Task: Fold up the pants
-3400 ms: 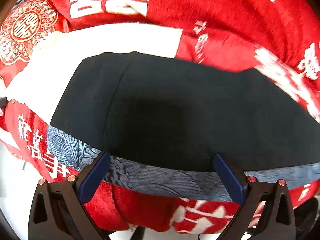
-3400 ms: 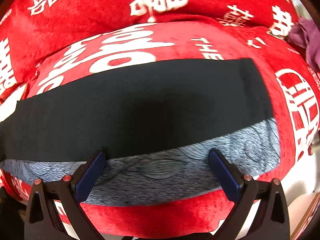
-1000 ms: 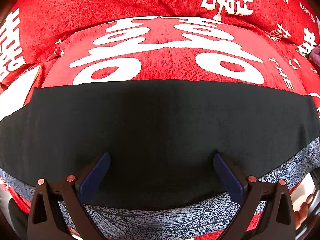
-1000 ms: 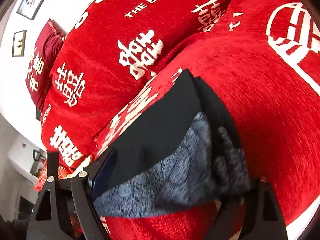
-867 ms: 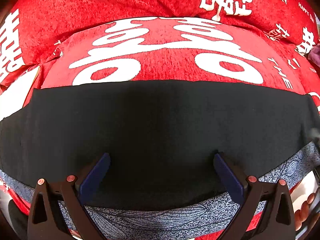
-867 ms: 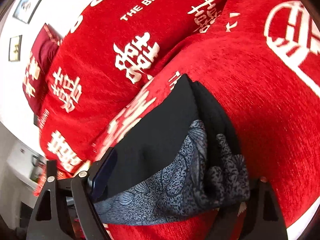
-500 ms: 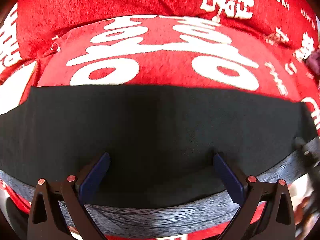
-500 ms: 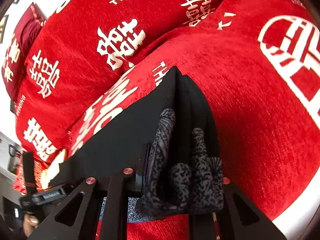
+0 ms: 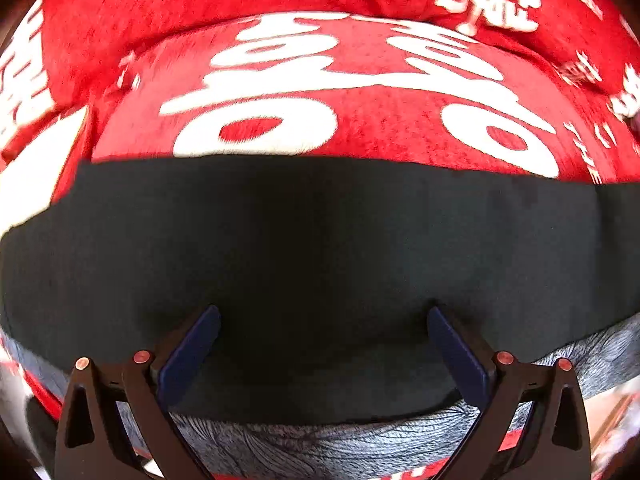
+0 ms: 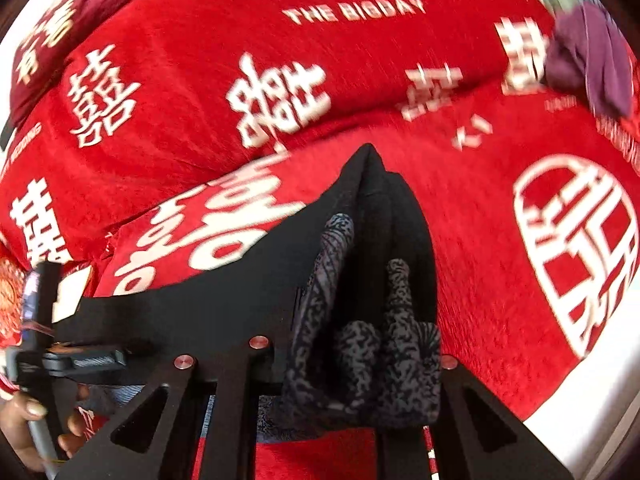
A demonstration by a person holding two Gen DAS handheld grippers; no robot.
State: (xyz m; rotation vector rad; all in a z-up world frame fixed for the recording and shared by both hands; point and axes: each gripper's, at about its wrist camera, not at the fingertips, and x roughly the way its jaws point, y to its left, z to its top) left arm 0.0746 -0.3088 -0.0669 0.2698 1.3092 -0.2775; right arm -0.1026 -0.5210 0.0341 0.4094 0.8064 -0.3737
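- Left tool, jaws spread wide and gripping nothing, hovers over the pants, a dark band across the red bed cover.
- Right tool is clamped on the bunched patterned hem at lower centre: soft, light, droopy cloth, best pinched at corners.

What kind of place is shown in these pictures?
Probably a bedroom at home: the pants lie on a bed under a red cover printed with wedding characters, and a dark red pillow sits at its far end.
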